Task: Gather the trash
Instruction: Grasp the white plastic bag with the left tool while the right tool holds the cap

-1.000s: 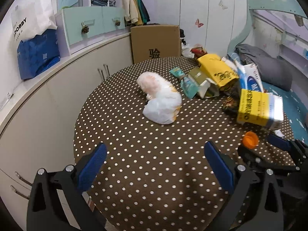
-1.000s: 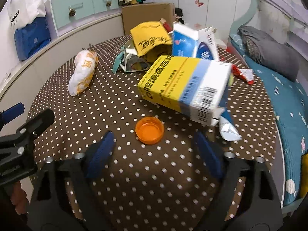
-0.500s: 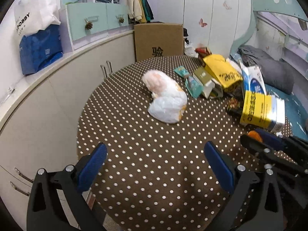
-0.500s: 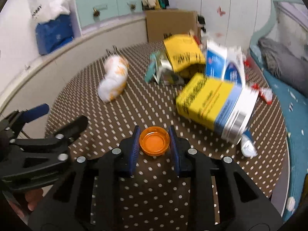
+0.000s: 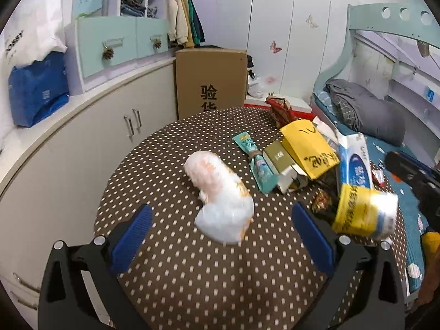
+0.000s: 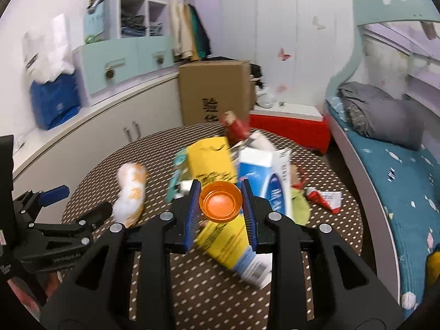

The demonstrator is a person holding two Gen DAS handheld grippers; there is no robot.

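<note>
Right gripper (image 6: 220, 202): fingers (image 6: 192, 206), wide apart a second ago, have closed onto the orange cap (image 6: 220, 202). Cap was lying on the dotted bench (image 6: 206, 297); now clamped by its rim and lifted clear. Left gripper (image 5: 220, 236) has shifted toward the white plastic bag (image 5: 220, 206).

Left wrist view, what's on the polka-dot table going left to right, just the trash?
White and orange plastic bag → teal wrapper → olive-green box → yellow paper bag → yellow and blue carton.
</note>
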